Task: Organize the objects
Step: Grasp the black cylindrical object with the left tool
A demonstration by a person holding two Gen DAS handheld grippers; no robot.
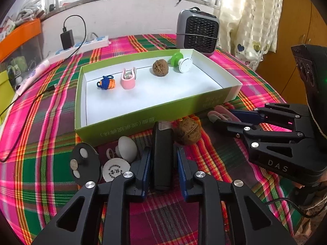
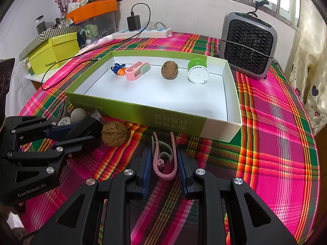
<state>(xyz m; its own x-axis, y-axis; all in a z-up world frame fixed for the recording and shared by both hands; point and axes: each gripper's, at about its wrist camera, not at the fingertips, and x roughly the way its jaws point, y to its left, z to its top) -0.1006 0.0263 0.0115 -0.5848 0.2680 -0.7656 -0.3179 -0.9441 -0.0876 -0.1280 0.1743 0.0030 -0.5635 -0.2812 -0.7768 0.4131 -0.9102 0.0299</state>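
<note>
Left gripper point(image 1: 161, 159) clamped on black lighter point(image 1: 162, 155), low on plaid surface point(image 2: 276, 143) before green box point(image 1: 143, 112). Right gripper point(image 2: 164, 159) closed on pink clip point(image 2: 164, 161). Both best lifted straight, clear of box wall; loose walnut point(image 2: 114, 133) between them not to be nudged.

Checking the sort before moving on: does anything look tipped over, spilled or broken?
Nothing spilled or broken. In the green-sided cardboard tray, the green-and-white round spool lies tipped on its side; beside it sits a brown walnut.
</note>
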